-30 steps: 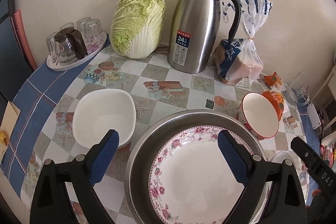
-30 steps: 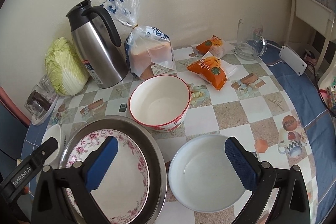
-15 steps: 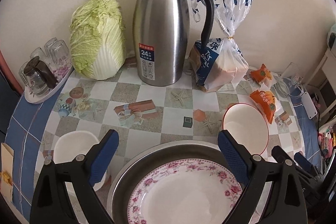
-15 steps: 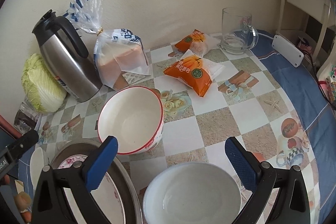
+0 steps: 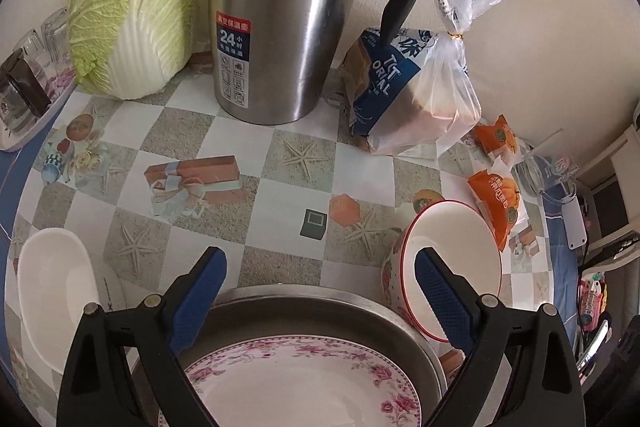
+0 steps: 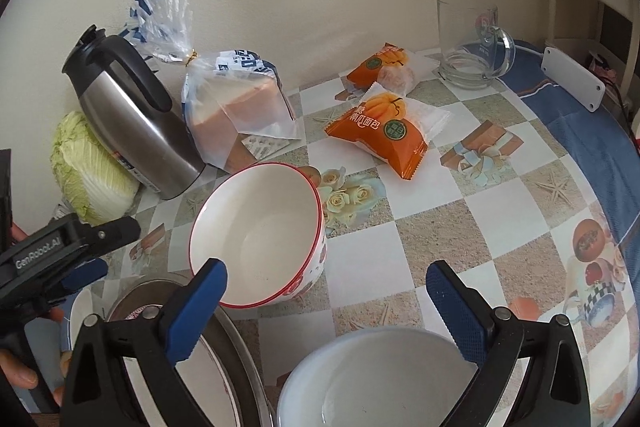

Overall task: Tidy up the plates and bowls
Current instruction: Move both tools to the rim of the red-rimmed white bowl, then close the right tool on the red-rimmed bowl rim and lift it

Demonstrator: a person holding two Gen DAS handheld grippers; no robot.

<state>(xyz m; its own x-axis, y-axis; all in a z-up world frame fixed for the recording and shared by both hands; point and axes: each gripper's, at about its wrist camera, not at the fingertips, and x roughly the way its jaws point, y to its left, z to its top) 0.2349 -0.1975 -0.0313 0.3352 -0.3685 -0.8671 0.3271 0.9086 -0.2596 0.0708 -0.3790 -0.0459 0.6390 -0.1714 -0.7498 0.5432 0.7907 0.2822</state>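
Observation:
A floral-rimmed plate (image 5: pixel 304 383) lies in a steel basin (image 5: pixel 320 301); both also show at the lower left of the right wrist view, the basin (image 6: pixel 240 359) beside my finger. A red-rimmed bowl (image 5: pixel 452 267) stands right of the basin, seen too in the right wrist view (image 6: pixel 260 235). A white bowl (image 5: pixel 56 291) sits at the left. A white plate (image 6: pixel 376 383) lies under my right gripper (image 6: pixel 326 301). My left gripper (image 5: pixel 320 287) is open over the basin's far rim. Both grippers are empty.
At the back stand a steel thermos (image 5: pixel 280 15), a cabbage (image 5: pixel 132 3), a bread bag (image 5: pixel 416 95), orange snack packets (image 6: pixel 380 127), a glass mug (image 6: pixel 468 43) and a tray of glasses (image 5: pixel 28 83). The left gripper's body (image 6: pixel 52 263) shows at the right view's left edge.
Both grippers have moved forward and lower toward the back of the table. The thermos and red-rimmed bowl now loom closer. Both stay open and empty.

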